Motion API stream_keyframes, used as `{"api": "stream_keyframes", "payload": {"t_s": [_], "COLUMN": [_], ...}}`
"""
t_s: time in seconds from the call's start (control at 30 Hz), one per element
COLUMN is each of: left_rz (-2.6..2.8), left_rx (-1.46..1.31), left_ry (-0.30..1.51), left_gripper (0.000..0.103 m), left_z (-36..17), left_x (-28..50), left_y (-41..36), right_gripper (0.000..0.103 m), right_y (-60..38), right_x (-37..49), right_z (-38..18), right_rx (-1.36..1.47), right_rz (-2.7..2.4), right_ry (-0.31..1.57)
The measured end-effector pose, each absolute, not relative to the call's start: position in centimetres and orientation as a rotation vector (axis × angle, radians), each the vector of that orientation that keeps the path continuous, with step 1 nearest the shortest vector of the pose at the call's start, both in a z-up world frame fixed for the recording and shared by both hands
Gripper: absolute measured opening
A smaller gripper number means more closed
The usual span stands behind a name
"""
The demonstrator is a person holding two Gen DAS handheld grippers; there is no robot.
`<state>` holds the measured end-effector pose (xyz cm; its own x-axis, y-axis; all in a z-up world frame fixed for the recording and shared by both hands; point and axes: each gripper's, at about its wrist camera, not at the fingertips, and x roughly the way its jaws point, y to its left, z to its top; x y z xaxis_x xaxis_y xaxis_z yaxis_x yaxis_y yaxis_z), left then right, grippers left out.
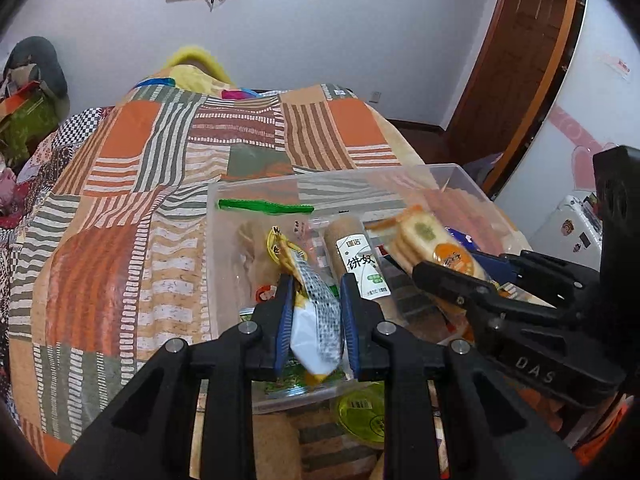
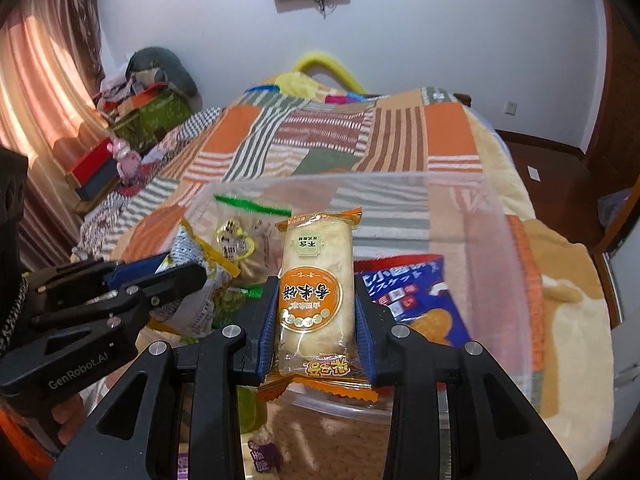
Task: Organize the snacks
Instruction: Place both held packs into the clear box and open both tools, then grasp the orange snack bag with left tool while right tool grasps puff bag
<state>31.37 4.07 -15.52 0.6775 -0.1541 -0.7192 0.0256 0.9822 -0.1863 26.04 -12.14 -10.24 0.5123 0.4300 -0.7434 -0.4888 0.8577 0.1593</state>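
Note:
A clear plastic bin (image 1: 256, 188) (image 2: 480, 208) sits on the patchwork bed. My left gripper (image 1: 314, 280) is shut on a yellow, white and grey snack packet (image 1: 314, 312), held over the bin's near left part. My right gripper (image 2: 316, 284) is shut on an orange-ended rice cracker pack (image 2: 316, 280), also over the bin. Each gripper shows in the other's view: the right gripper (image 1: 448, 268) at right, the left gripper (image 2: 176, 272) at left. Inside the bin lie a green-topped biscuit bag (image 1: 252, 236) (image 2: 244, 240), a brown biscuit roll (image 1: 356, 256) and a blue snack bag (image 2: 408, 296).
The bed's patchwork quilt (image 1: 132, 208) (image 2: 400, 136) stretches left and far of the bin. A round green-lidded snack (image 1: 364, 416) and other packets lie in front of the bin's near wall. Boxes and clothes (image 2: 136, 120) pile at the far left; a wooden door (image 1: 516, 60) stands at right.

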Motion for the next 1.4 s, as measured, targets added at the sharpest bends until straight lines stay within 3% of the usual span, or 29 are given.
{"api": "stream_keyframes", "payload": {"t_s": [0.17,0.33,0.63,0.93,1.3,1.4], "left_rz": [-0.111,-0.1,-0.07,-0.053,-0.042,-0.034], "left_rx": [-0.144,-0.124,-0.092,-0.108,-0.184,-0.186], "left_ry": [0.803,0.777,0.783,0.885,0.982,1.0], "left_gripper": [0.03,0.049,0.064,0.07,0.071,0.071], "left_z": [-14.6,-13.2,-12.5,-15.7,-20.7,-21.4], "left_x": [30.4,28.5,22.8,17.5,16.1,15.4], "left_y": [4.1,4.6,6.5,6.7,5.6,5.9], "right_gripper": [0.033,0.035,0.043,0.053,0.057,0.063], "right_y": [-12.8,-13.7,-15.7,-16.6,-16.7,-16.3], "right_x": [25.7,25.1,21.4,16.5,15.0,14.6], "right_z": [-9.8,-8.9,-6.8,-7.8,-12.5,-12.6], "right_rx": [-0.076,-0.081,-0.084,-0.112,-0.151,-0.145], "right_rz": [0.548,0.546,0.558,0.576,0.55,0.576], "right_ry": [0.873,0.854,0.794,0.804,0.932,0.938]}}
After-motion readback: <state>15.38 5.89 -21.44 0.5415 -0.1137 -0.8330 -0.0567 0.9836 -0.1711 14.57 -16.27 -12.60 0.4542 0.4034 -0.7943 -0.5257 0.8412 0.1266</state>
